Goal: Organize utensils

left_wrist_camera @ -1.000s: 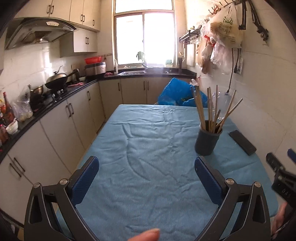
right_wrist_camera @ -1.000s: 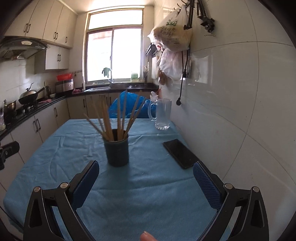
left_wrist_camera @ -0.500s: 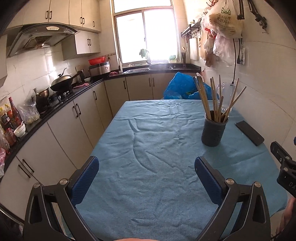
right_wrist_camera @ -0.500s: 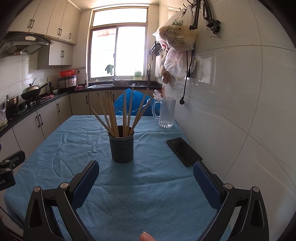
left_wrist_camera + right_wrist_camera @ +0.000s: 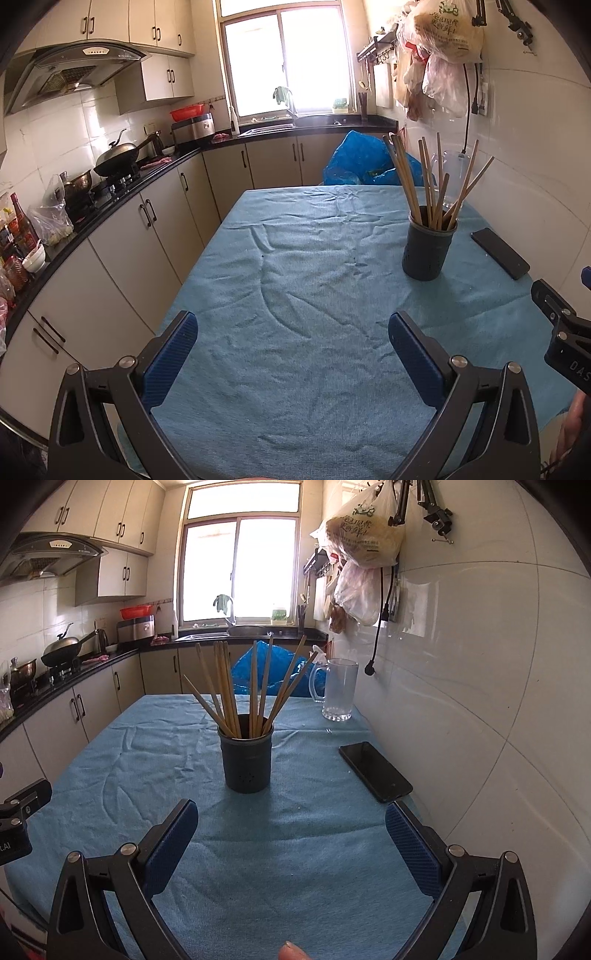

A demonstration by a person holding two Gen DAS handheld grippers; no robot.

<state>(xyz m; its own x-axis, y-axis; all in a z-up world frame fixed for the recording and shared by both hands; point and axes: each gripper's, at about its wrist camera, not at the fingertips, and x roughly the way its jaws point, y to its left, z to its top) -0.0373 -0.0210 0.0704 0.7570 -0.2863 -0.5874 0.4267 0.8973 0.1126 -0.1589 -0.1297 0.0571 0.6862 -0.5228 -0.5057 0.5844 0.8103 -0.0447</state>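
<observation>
A dark round utensil holder (image 5: 246, 758) stands upright on the blue tablecloth (image 5: 295, 849), with several wooden chopsticks (image 5: 229, 690) fanned out of it. My right gripper (image 5: 290, 812) is open and empty, a short way in front of the holder and facing it. In the left wrist view the holder (image 5: 427, 248) and its chopsticks (image 5: 430, 184) stand far right. My left gripper (image 5: 291, 332) is open and empty above the cloth (image 5: 295, 288), to the left of the holder.
A black phone (image 5: 375, 771) lies right of the holder near the tiled wall. A clear glass mug (image 5: 338, 690) stands behind it. A blue bag (image 5: 365, 162) sits beyond the table's far end. Kitchen counters with a wok (image 5: 116, 157) run along the left.
Both grippers have drawn back and risen a little, so the table and holder sit lower and nearer the middle of each view. Both stay open. The holder has not moved.
</observation>
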